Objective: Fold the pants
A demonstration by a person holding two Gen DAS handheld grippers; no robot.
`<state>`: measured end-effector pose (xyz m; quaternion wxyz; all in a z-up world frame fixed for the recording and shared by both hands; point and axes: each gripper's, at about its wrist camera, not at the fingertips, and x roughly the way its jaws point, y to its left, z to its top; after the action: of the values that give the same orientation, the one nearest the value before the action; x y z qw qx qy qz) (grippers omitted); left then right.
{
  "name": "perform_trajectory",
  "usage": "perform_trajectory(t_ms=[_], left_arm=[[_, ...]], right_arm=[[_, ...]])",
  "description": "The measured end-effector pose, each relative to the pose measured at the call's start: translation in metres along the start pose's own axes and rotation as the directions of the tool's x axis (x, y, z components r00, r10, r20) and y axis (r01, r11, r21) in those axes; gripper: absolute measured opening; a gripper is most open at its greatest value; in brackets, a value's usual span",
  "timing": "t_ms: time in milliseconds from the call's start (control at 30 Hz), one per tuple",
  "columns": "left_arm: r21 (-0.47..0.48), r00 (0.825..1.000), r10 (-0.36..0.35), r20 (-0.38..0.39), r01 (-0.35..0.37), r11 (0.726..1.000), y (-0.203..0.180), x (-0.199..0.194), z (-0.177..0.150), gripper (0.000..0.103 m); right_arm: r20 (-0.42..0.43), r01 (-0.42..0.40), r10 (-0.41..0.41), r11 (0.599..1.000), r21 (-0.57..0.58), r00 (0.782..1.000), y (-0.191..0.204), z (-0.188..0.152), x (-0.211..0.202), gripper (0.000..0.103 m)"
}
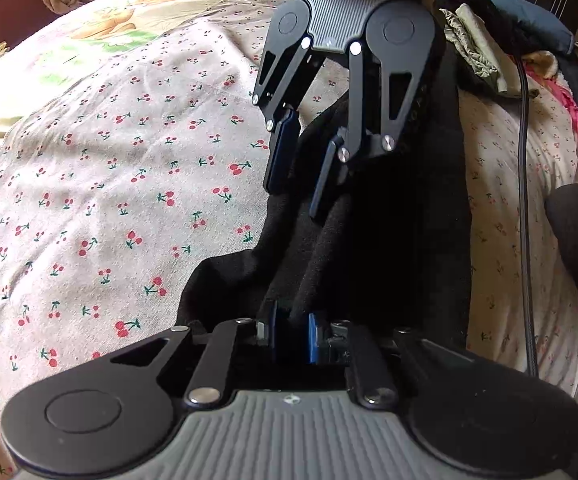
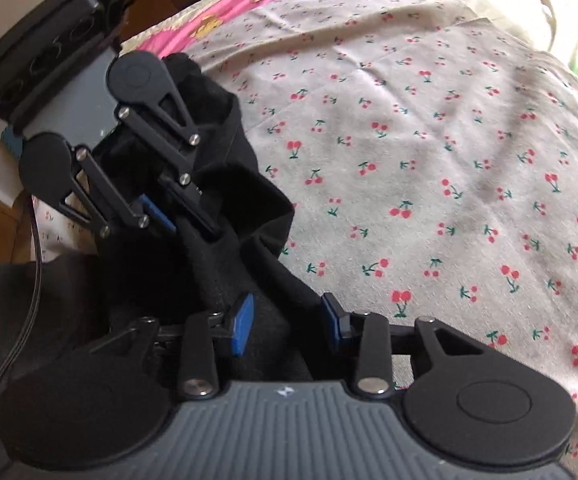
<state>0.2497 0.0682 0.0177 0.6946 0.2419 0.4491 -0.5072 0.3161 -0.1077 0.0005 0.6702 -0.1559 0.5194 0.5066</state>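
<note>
In the left wrist view, nearest the lens, your left gripper (image 1: 292, 334) has its two blue pads (image 1: 312, 338) drawn close together, and a ridge of the black pants (image 1: 401, 216) stands pinched between them. From the fingers the cloth runs straight ahead as one long dark band, its long axis pointing away from the fingertips toward the far end of the cherry-print sheet (image 1: 129, 184). The sheet lies bare to the left of the fingers; a black cable (image 1: 525, 200) runs along the right side of the pants. Ahead of the fingertips your right gripper (image 1: 303, 176) points back toward them, its fingers parted by a clear gap, the right-hand one lying on the black cloth and the left-hand one at the cloth's edge by the sheet.

In the right wrist view, nearest the lens, your right gripper (image 2: 289, 326) stands well open, blue pads (image 2: 243, 326) spread wide apart. Black cloth of the pants (image 2: 249, 184) lies between the fingers and passes under them; neither pad is clamped on it. From the fingers the pants stretch ahead and to the left as a rumpled band, with a raised fold just ahead of the fingertips. Up that band your left gripper (image 2: 193, 220) has its fingers nearly together with black fabric bunched at their tips. The sheet (image 2: 429, 160) spreads out to the right of the fingers.
</note>
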Motion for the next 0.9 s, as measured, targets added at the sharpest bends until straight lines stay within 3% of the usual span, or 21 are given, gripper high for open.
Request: perform_trajectory(t_ms=[67,133,200,233,300,400,467,533,567,667,700,733,833,900], left_arm=[[-0.004,1.0,0.002,-0.001,-0.002,1.0,0.001,-0.002,0.0,0.031],[-0.001,1.0,-0.002,-0.004,0.002,1.0,0.002,-0.002,-0.001,0.032],[-0.007,1.0,0.001,-0.003,-0.001,1.0,0.007,-0.002,0.0,0.035],[-0.014,1.0,0.007,-0.003,-0.007,1.0,0.009,-0.001,0.001,0.035],[-0.04,1.0,0.013,-0.002,-0.013,0.999,0.016,0.001,0.002,0.035],[-0.053,0.999,0.041,-0.032,-0.043,0.998,0.022,0.006,0.001,0.036],[-0.033,0.995,0.084,-0.052,-0.086,0.996,0.023,0.01,-0.001,0.037],[-0.056,0.994,0.087,-0.06,-0.09,0.994,0.027,0.014,-0.001,0.038],[-0.072,0.995,0.084,-0.06,-0.089,0.993,0.03,0.015,-0.001,0.038],[-0.103,0.997,0.063,-0.047,-0.068,0.992,0.034,0.011,-0.002,0.038],[-0.125,0.998,0.055,-0.042,-0.06,0.99,0.036,0.009,-0.003,0.039],[-0.144,0.998,0.051,-0.039,-0.056,0.988,0.037,0.007,-0.004,0.039],[-0.145,0.996,0.08,-0.05,-0.087,0.986,0.036,0.004,-0.006,0.043],[-0.133,0.989,0.138,-0.053,-0.144,0.981,0.031,0.002,-0.005,0.046]], right_arm=[[-0.024,0.03,-0.031,0.998,-0.051,0.999,0.002,0.003,0.016,0.042],[-0.034,0.043,-0.044,0.999,-0.033,0.998,-0.006,0.007,0.023,0.042],[-0.029,0.03,-0.029,0.999,0.038,0.999,-0.019,0.011,0.025,0.027],[-0.034,0.039,-0.037,0.997,0.066,0.999,-0.023,0.011,0.026,0.009],[-0.058,0.022,-0.017,0.995,0.094,0.998,-0.016,0.013,0.028,0.007],[-0.059,0.137,-0.138,0.99,-0.018,0.989,0.011,0.01,0.018,0.002],[-0.051,0.203,-0.2,0.978,0.047,0.978,-0.001,0.007,0.01,0.0],[-0.06,0.341,-0.336,0.935,0.098,0.94,-0.016,0.003,0.013,0.0],[-0.062,0.443,-0.439,0.89,0.106,0.896,-0.026,0.001,0.015,0.0],[0.029,0.36,-0.387,0.881,0.307,0.922,-0.049,-0.005,-0.007,0.0],[0.053,0.365,-0.395,0.886,0.286,0.917,-0.043,-0.004,-0.014,0.0],[0.089,0.348,-0.379,0.904,0.248,0.921,-0.035,-0.005,-0.02,0.006],[0.141,0.161,-0.202,0.953,0.256,0.969,-0.025,-0.003,-0.022,0.011],[0.156,0.081,-0.124,0.963,0.256,0.98,-0.019,0.006,-0.008,0.016]])
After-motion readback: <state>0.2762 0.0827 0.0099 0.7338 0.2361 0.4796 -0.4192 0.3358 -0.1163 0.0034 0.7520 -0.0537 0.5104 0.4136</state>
